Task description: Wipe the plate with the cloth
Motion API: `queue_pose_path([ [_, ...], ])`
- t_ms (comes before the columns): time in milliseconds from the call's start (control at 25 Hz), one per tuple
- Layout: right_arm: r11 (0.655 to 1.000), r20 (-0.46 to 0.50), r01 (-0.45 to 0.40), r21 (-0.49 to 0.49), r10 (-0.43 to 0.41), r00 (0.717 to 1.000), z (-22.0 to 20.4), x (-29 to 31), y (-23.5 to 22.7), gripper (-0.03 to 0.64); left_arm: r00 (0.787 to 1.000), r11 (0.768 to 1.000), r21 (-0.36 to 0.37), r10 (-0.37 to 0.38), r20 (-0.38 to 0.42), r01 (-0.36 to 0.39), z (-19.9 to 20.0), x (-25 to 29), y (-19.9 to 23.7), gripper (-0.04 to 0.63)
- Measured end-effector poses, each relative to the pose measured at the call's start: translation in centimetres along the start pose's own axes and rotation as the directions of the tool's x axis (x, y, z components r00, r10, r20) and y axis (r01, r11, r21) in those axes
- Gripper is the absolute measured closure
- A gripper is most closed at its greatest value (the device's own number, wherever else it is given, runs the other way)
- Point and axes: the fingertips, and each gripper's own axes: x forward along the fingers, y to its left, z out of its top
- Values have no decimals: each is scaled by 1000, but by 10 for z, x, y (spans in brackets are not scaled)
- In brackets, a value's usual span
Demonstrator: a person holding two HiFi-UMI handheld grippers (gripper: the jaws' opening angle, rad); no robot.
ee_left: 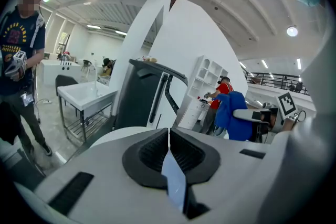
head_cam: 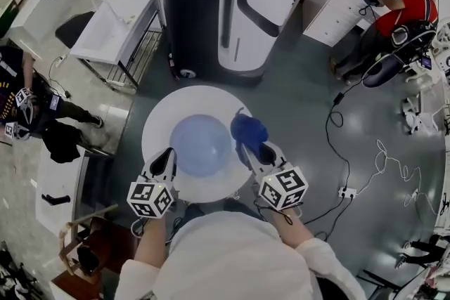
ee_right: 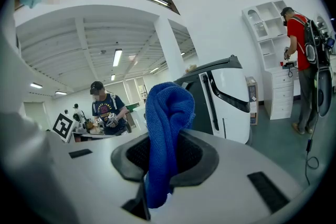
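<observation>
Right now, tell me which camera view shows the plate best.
The head view: the whole round pale blue plate shows from above, with the white table beneath. The left gripper view shows only a thin sliver of its rim, pinched between the shut jaws. The right gripper view shows the blue cloth, not the plate.

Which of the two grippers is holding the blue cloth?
The right gripper: the cloth is pinched in it, while the left gripper grips the rim of the plate.
</observation>
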Motion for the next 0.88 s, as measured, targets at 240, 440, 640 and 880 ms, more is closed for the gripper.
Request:
queue_pose_path([
  [240,1000,-10,-3,2,3,1000,-3,2,1,526,997,997,-66,21,-74,-26,-28,10,10,561],
  [440,1000,-19,4,9,-4,1000,-8,2,3,526,983,982,-165,64,-175,-94,-60,20,29,561],
  [640,1000,-29,14,9,-14,999,-13,1,3,526,968,964,-231,75,-238,-132,-85,24,41,561],
  [880,1000,-46,21,14,-20,999,-19,-2,5,526,949,933,-317,69,-309,-171,-114,26,52,560],
])
